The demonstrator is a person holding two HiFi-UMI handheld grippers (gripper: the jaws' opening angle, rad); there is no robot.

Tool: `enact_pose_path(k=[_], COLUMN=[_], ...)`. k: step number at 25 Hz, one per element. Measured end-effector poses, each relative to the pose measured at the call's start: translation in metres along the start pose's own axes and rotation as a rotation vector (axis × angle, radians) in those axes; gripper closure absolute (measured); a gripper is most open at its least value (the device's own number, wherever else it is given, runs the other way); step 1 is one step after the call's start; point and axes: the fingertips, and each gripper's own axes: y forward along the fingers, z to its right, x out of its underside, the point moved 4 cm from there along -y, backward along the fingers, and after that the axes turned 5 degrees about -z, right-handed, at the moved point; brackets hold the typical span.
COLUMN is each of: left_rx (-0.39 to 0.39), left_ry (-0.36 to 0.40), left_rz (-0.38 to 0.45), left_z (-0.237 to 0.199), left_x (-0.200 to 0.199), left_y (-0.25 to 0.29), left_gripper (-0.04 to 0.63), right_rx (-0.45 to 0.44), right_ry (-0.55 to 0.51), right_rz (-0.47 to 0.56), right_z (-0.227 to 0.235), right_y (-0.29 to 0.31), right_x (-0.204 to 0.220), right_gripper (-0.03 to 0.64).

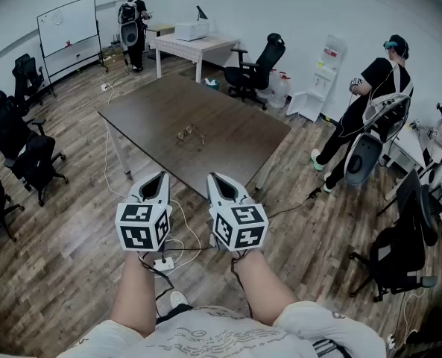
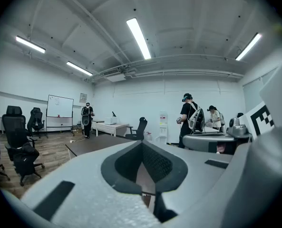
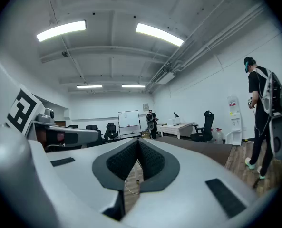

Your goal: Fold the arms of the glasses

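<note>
We've not started: our white left gripper and right gripper, both closed empty, must reach the thin-framed glasses at twelve o'clock.

The right hand-held gripper, jaws together and empty, faces the table.

The table top is dark brown, wood-look, smooth and matt. The glasses on it have a thin wire frame that looks like metal. The floor is wood-grain planking with a faint sheen. The left gripper and right gripper have matt white plastic shells, finely grainy close up. Their dark pads look rubbery, with a ribbed face. The whiteboard, far left, is smooth and glossy.
</note>
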Motion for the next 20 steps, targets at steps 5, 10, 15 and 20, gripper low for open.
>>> enact_pose_path(k=[5,10,15,20], left_rx=[0.006,0.004,0.005,0.010], left_ry=[0.012,0.013,-0.001,-0.033], left_rz=[-0.004,-0.015,-0.013,0.000], left_z=[-0.001,-0.016,-0.046,-0.075], left_x=[-0.001,0.000,0.004,0.012], left_y=[0.002,0.009,0.016,0.020], left_gripper=[0.581,0.581,0.581,0.581], right_rx=[-0.014,-0.017,-0.007,0.027], right_ry=[0.011,0.020,0.023,0.034], right_rz=[0.016,-0.002,-0.008,-0.008], right_z=[-0.004,-0.008,-0.022,-0.030], right_y=[0.005,0.022,0.049,0.071], right_x=[-0.003,0.000,0.003,0.010], right_gripper=[0.603,0.603,0.601,0.601])
